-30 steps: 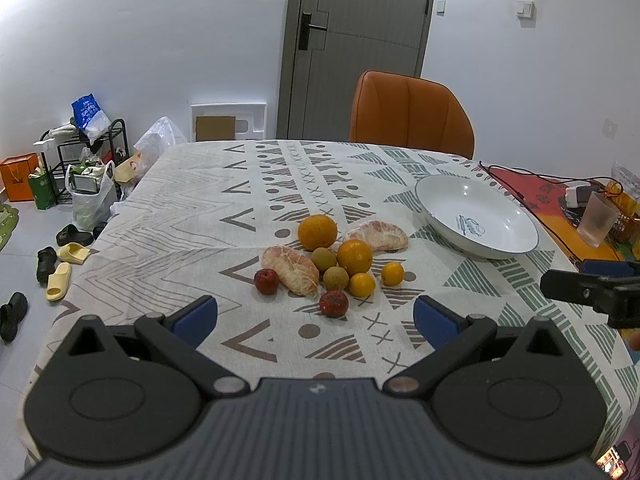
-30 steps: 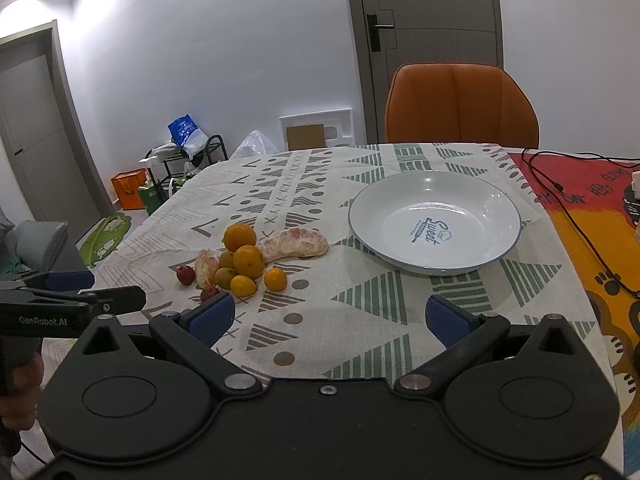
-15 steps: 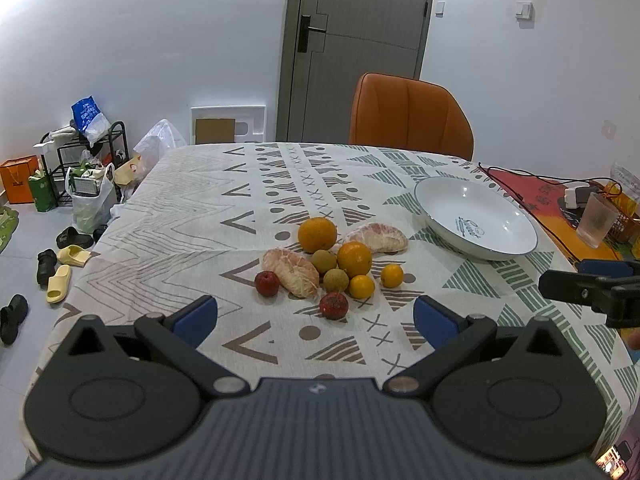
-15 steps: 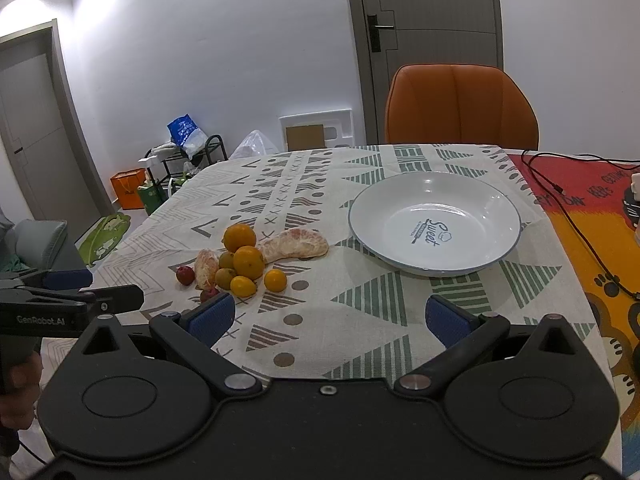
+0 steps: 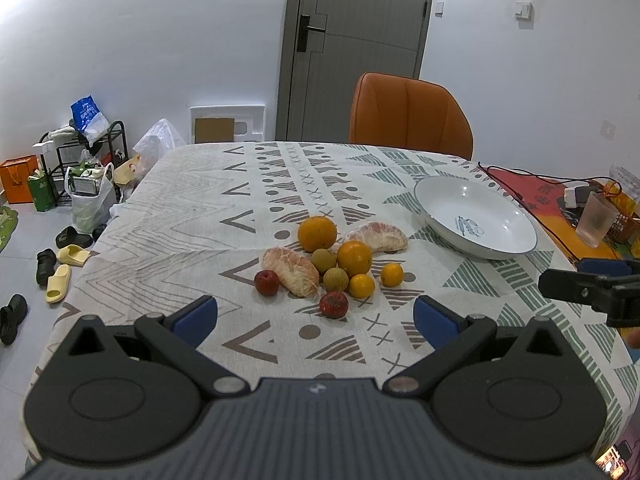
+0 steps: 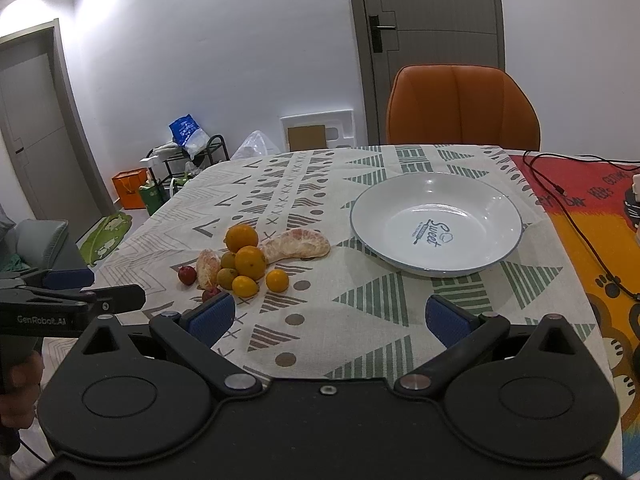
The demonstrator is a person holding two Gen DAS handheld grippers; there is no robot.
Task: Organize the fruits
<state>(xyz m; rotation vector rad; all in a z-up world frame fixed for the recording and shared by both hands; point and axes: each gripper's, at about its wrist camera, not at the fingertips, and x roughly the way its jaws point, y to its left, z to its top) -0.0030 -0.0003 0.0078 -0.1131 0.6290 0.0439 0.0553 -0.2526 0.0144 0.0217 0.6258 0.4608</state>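
Observation:
A cluster of fruit lies mid-table: a large orange (image 5: 317, 233), a second orange (image 5: 354, 258), two peeled pomelo pieces (image 5: 291, 266) (image 5: 378, 237), small tangerines (image 5: 391, 275), brownish round fruits (image 5: 335, 279) and red fruits (image 5: 333, 304). An empty white plate (image 5: 516, 216) (image 6: 496, 204) sits to their right. My left gripper (image 5: 316, 318) hangs open just short of the fruit, nothing between its fingers. My right gripper (image 6: 330, 316) is open over the cloth, in front of the plate, with the fruit cluster (image 6: 250, 262) to its left.
An orange chair (image 5: 408, 116) stands at the far table edge. A cable (image 6: 568, 208), a frosted cup (image 5: 597, 225) and small items lie on the red mat at the right. Bags, a rack and shoes (image 5: 60, 276) crowd the floor at the left.
Both grippers stay open and almost still; the left wrist view has crept slightly back and up, nothing on the table has moved.

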